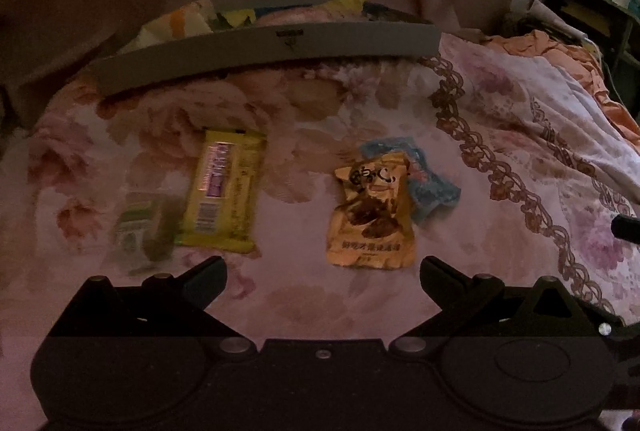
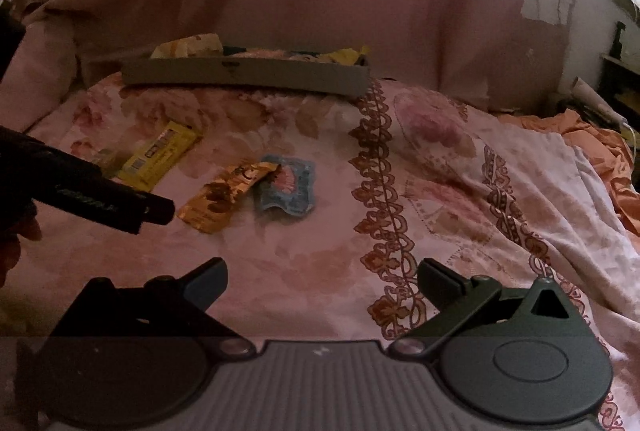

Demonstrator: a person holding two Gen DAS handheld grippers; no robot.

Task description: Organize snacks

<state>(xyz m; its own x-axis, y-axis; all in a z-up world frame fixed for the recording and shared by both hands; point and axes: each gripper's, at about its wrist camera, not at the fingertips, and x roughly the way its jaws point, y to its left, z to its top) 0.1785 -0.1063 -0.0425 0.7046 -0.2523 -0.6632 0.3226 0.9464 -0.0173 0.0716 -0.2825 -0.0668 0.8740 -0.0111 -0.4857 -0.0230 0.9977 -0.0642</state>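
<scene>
Left wrist view: orange pouch (image 1: pixel 372 211) lies flat on the bedspread (image 1: pixel 304 295) just ahead of your left gripper (image 1: pixel 323 271), overlapping a blue packet (image 1: pixel 434 187); yellow bar (image 1: pixel 224 191) and green pack (image 1: pixel 140 227) sit to the left, box (image 1: pixel 264 51) of snacks well beyond. Pouch looks light, crinkly, likely slippery, so pinch a sealed edge, not the puffy middle. Both grippers are wide open, empty, hovering low; right gripper (image 2: pixel 322 273) sits off to the side over bare cloth.
</scene>
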